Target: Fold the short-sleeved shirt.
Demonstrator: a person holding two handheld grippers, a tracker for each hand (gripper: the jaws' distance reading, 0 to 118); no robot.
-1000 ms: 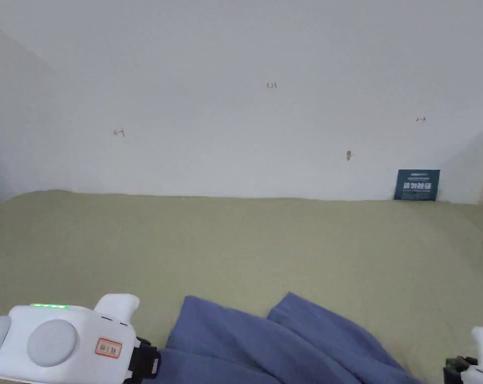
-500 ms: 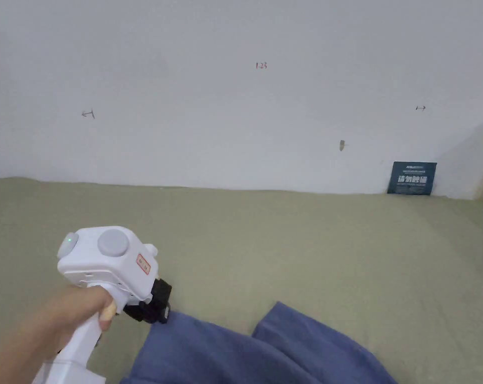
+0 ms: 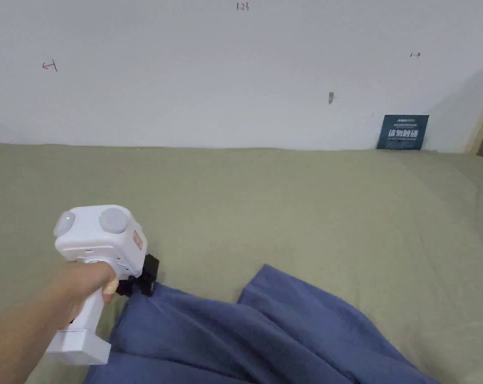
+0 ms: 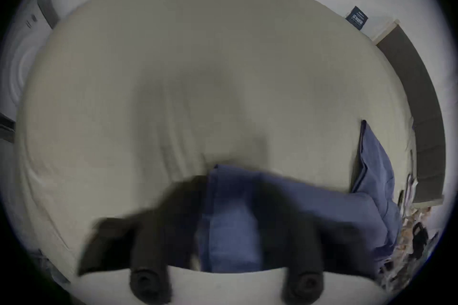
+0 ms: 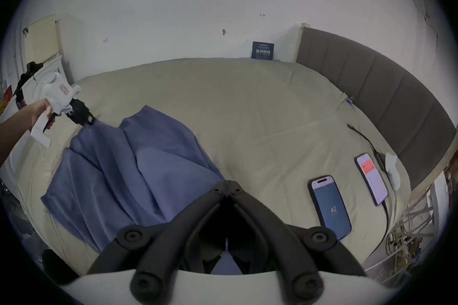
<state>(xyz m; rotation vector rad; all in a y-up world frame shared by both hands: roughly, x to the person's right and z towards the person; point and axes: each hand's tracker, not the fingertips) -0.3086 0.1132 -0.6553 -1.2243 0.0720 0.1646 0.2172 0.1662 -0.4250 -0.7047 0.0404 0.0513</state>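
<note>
A blue short-sleeved shirt (image 3: 265, 330) lies rumpled on the olive-green bed sheet (image 3: 285, 210), near the front edge. A hand holds my left gripper (image 3: 147, 287) at the shirt's far left corner. That corner is pinched between its black jaws and raised a little off the sheet. In the blurred left gripper view, blue cloth (image 4: 228, 216) runs between the jaws of that gripper (image 4: 229, 180). The right gripper view shows the left gripper (image 5: 88, 121) on that corner, and my right gripper (image 5: 226, 186) with jaw tips together on the shirt's (image 5: 138, 169) near right edge.
Two phones (image 5: 329, 206) (image 5: 371, 178) lie on the sheet to the right of the shirt, with a cable and a white charger (image 5: 392, 170) beside them. A grey padded headboard (image 5: 371, 92) bounds the bed's right side. A dark card (image 3: 403, 132) leans against the white wall.
The head camera has tilted down. My left gripper has come up from the lower left edge and moved forward, carrying the shirt's left corner with it.
</note>
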